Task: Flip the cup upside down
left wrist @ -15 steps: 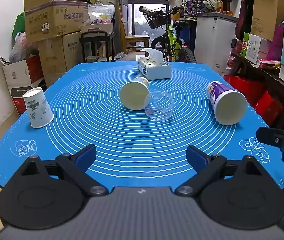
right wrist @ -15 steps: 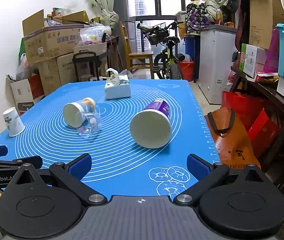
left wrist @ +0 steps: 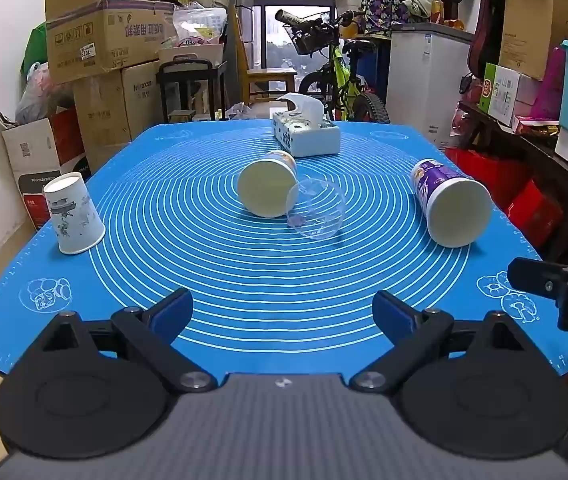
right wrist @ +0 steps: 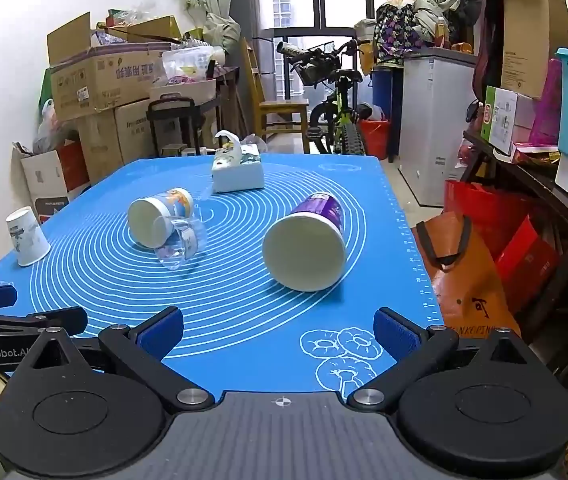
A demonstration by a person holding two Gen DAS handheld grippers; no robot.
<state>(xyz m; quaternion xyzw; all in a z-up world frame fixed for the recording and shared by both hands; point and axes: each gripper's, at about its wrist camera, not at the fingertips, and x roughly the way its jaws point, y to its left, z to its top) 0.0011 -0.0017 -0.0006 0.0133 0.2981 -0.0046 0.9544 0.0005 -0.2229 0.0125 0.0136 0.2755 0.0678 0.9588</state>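
Observation:
On the blue mat (left wrist: 284, 280) a purple paper cup (left wrist: 449, 200) lies on its side at the right; it also shows in the right wrist view (right wrist: 309, 246). A yellow-printed paper cup (left wrist: 268, 188) lies on its side mid-mat, touching a clear plastic cup (left wrist: 317, 210) also on its side. A white printed cup (left wrist: 74, 216) stands upside down at the left edge. My left gripper (left wrist: 284, 312) is open and empty near the front edge. My right gripper (right wrist: 280, 332) is open and empty, short of the purple cup.
A tissue box (left wrist: 305, 132) stands at the mat's far side. Cardboard boxes (left wrist: 104, 40) are stacked at the back left. A bicycle (left wrist: 339, 76) and a white cabinet (left wrist: 423, 72) stand behind. Red and orange bags (right wrist: 467, 280) sit right of the table.

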